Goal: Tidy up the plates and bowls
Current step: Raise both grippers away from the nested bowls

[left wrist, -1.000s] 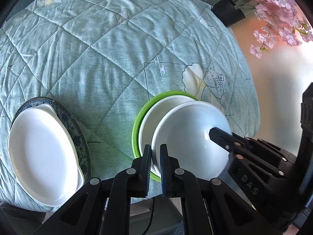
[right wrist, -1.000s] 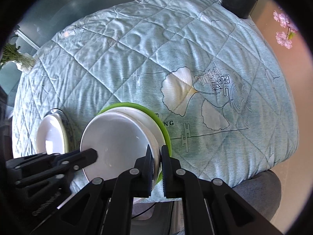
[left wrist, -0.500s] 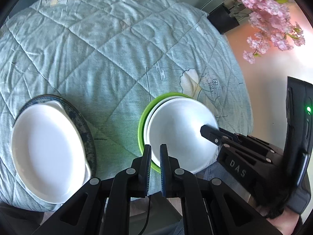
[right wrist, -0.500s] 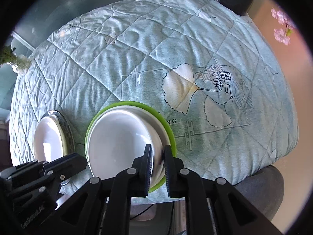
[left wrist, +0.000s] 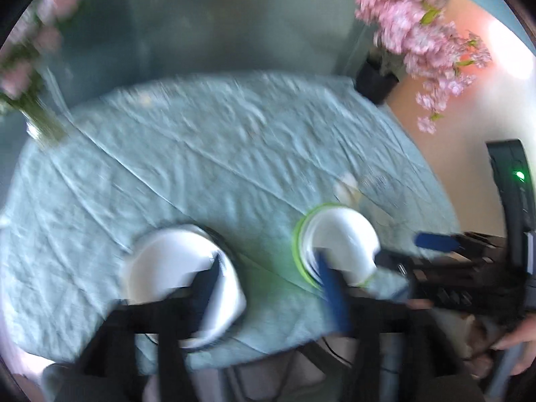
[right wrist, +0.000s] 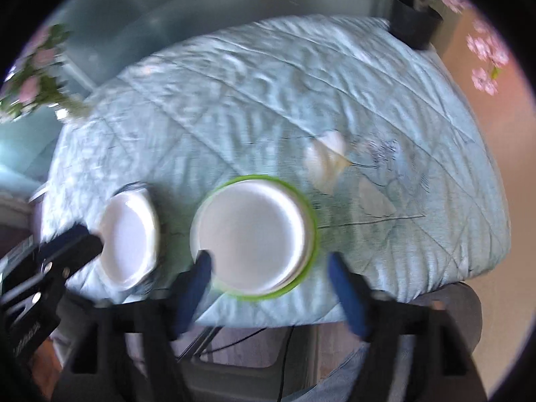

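Two white bowls [right wrist: 251, 231] sit nested on a green plate [right wrist: 258, 177] near the table's front edge. My right gripper [right wrist: 269, 271] hangs above their near side. Its jaws are opening, and the pads [right wrist: 201, 268] stand wide apart and press on nothing. To the left, a white oval dish [right wrist: 130, 234] rests on a blue-patterned plate [right wrist: 134, 186]. The blurred left wrist view shows my left gripper [left wrist: 269, 281] raised above the gap between the oval dish [left wrist: 167, 261] and the bowl stack [left wrist: 341, 234]. Its jaws are opening too, with nothing between them.
A quilted pale-green cloth [right wrist: 268, 100] covers the round table. A black pot [right wrist: 415, 23] with pink blossoms [left wrist: 418, 26] stands at the far right edge, and a vase of flowers [left wrist: 37, 124] at the far left. A person's hand [left wrist: 516, 335] shows at the lower right.
Both grippers let go of the top white bowl, which now sits level in the stack. Their jaws went from shut to wide apart. The left gripper rose and tilted up; the right rose a little.
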`<state>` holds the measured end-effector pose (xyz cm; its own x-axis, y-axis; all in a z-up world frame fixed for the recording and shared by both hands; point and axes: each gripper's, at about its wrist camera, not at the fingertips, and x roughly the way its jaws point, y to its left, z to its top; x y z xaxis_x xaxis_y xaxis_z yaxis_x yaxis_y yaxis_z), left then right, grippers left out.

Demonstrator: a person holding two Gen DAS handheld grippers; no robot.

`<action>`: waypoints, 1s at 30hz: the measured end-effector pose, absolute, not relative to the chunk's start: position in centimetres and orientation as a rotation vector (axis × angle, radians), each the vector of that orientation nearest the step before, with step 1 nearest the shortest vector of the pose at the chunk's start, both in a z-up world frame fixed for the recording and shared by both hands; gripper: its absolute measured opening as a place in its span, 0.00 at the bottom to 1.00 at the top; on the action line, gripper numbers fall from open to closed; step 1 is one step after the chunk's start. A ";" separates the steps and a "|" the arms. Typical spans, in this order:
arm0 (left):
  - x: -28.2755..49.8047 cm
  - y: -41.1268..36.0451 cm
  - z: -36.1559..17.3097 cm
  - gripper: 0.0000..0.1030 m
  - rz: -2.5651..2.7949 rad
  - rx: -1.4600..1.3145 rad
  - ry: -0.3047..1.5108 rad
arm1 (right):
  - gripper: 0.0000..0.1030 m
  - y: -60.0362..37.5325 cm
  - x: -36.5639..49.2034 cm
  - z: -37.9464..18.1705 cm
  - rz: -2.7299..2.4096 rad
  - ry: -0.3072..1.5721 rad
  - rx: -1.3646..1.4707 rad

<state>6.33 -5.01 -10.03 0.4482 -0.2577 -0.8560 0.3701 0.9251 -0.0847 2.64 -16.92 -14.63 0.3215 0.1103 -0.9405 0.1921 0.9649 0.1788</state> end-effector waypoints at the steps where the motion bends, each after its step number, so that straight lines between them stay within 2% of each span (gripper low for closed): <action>1: 5.5 -4.4 -9.1 0.99 -0.360 0.133 0.981 | 0.78 -16.2 1.9 -14.1 -0.017 1.237 0.262; 3: 3.7 -3.3 -7.4 1.00 -0.327 0.144 0.880 | 0.80 -14.6 0.7 -13.2 0.049 1.228 0.227; 6: 2.6 -1.8 -6.8 0.99 -0.325 0.128 0.893 | 0.80 -12.9 -0.6 -12.4 0.089 1.206 0.198; 8: 1.8 -0.7 -6.7 0.86 -0.326 0.095 0.917 | 0.80 -12.3 -1.3 -11.6 0.065 1.157 0.180; 9: 1.5 -0.3 -6.8 0.60 -0.323 0.089 0.930 | 0.79 -12.1 -1.4 -11.3 0.052 1.144 0.173; 10: 1.4 0.2 -7.1 0.31 -0.320 0.084 0.956 | 0.78 -12.0 -1.8 -11.0 0.024 1.125 0.163; 11: 1.3 0.8 -7.5 0.18 -0.313 0.076 0.991 | 0.67 -12.0 -2.1 -10.7 -0.001 1.111 0.149; 12: 1.1 1.3 -7.8 0.07 -0.296 0.072 1.011 | 0.45 -11.9 -2.3 -10.5 -0.026 1.100 0.125; 13: 0.9 1.6 -8.0 0.07 -0.264 0.077 1.019 | 0.39 -11.8 -2.5 -10.4 -0.049 1.094 0.093; 15: 0.1 2.3 -7.9 0.08 -0.222 0.099 1.001 | 0.38 -11.7 -2.5 -10.5 -0.035 1.095 0.094; 16: -0.1 2.6 -7.7 0.18 -0.209 0.105 0.988 | 0.39 -11.9 -2.6 -10.5 -0.023 1.093 0.105; 17: -0.3 2.8 -7.6 0.30 -0.194 0.107 0.981 | 0.54 -11.9 -2.8 -10.4 -0.005 1.086 0.120; 18: -0.4 3.0 -7.4 0.70 -0.185 0.102 0.974 | 0.80 -11.9 -2.9 -10.3 0.006 1.080 0.131; 19: -0.7 3.2 -7.0 0.95 -0.185 0.089 0.958 | 0.87 -11.8 -3.1 -10.2 0.007 1.073 0.135; 22: -1.7 3.4 -5.8 0.96 -0.185 0.071 0.887 | 0.88 -11.2 -3.4 -9.7 0.011 1.050 0.119; 30: -1.4 2.2 -6.0 0.96 -0.196 0.081 0.922 | 0.88 -10.9 -3.9 -9.7 0.015 1.052 0.095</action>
<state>-1.37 2.25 -5.97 0.5878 -0.1335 -0.7979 0.2032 0.9790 -0.0141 -3.85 -10.91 -9.71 0.4959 0.0583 -0.8664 0.0330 0.9958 0.0859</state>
